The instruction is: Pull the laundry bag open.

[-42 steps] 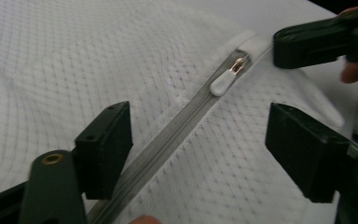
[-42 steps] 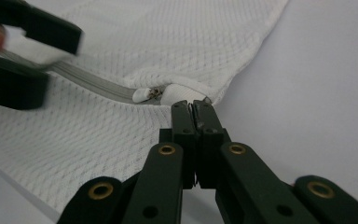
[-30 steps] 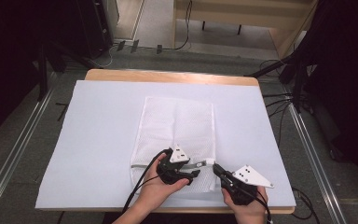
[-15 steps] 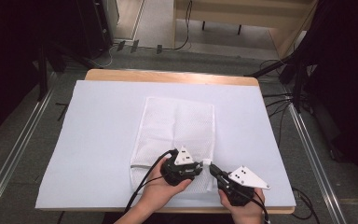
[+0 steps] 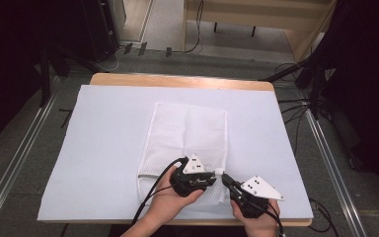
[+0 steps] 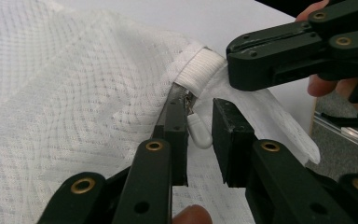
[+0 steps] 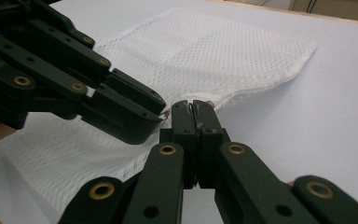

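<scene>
**Tongs meet at the mesh bag's corner**

The right gripper (image 5: 225, 180) is clenched on the white mesh bag (image 5: 187, 133) at its near corner. The left gripper (image 6: 199, 135), jaws just closing, straddles the white zipper pull (image 6: 199, 132) without pressing it. White sheet (image 5: 108, 123) surrounds both; nothing blocks them.

- Your left gripper (image 5: 212, 178) has black jaws with brass-coloured rivets and a pale grey three-cornered plate on top; your right gripper (image 5: 225, 179) is coloured the same.
- The mesh laundry bag (image 5: 187, 136) under the jaw tips is white, with a fine open net pattern.
- The zipper pull (image 6: 199, 132) between your left jaws is plain white.
- The sheet (image 5: 103, 133) around the grippers is very pale, bluish white.
- The table (image 5: 177, 81) edge beyond both grippers is light wood.
</scene>
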A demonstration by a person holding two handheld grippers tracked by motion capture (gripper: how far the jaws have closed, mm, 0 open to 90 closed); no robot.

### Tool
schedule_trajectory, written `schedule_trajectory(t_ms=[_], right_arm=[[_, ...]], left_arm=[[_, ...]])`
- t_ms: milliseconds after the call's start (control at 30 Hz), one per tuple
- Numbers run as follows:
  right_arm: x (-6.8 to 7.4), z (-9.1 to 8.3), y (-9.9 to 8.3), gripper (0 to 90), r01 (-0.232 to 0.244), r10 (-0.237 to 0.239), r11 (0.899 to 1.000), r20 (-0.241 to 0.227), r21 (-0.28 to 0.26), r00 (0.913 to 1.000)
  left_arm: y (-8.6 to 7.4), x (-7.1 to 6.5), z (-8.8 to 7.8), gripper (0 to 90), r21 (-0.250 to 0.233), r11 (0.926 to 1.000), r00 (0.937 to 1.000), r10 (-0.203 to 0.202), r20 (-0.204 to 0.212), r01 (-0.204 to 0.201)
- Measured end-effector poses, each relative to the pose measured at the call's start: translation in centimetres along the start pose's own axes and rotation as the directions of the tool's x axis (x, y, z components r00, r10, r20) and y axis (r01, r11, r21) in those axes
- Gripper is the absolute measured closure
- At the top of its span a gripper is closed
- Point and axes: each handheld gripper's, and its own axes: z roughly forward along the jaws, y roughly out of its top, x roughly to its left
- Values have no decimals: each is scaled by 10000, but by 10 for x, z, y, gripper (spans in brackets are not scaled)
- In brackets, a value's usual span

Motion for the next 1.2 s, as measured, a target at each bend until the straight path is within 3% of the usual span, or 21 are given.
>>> schedule_trajectory(t_ms=[233, 333, 367, 433, 567, 633, 833, 867, 1033, 1200], right_arm=[[-2, -3, 1, 900, 5, -4, 10000, 30, -70, 10000], [-3, -3, 2, 900, -46, 47, 10000, 126, -81, 9999], [-4, -4, 2, 900, -63, 68, 9999, 334, -150, 9994], [-8, -7, 4, 900, -205, 219, 9994, 459, -295, 9987], [-13, -9, 4, 900, -398, 406, 9989, 320, -241, 9987], [-13, -9, 2, 900, -372, 375, 9992, 211, -163, 9991], [-6, -7, 4, 900, -227, 226, 9994, -30, -261, 9997], [-6, -8, 4, 900, -217, 215, 9994, -64, -274, 9997], [-3, -7, 4, 900, -103, 92, 9994, -320, -342, 9994], [-3, -7, 3, 900, 78, -82, 9995, -138, -302, 9999]], left_arm=[[0, 8, -5, 833, -88, 9976, 9972, -688, 281, 690], [0, 9, -6, 900, -27, 9978, 9975, -664, 227, 665], [-1, 11, -6, 900, 67, 9971, 9971, -761, -23, 761], [-4, 15, -5, 900, 116, 9959, 9960, -896, -27, 896], [-6, 17, -8, 900, -53, 9949, 9949, -1008, 87, 1008], [-5, 17, -9, 895, -285, 9950, 9951, -947, 287, 955], [-4, 12, 0, 647, 150, 9987, 9987, -483, 149, 481], [-4, 12, 0, 642, 150, 9987, 9987, -483, 149, 481], [-3, 7, 2, 710, 143, 9994, 9993, -323, 198, 320], [-2, 6, -1, 811, 94, 9996, 9991, -273, 318, 270]])
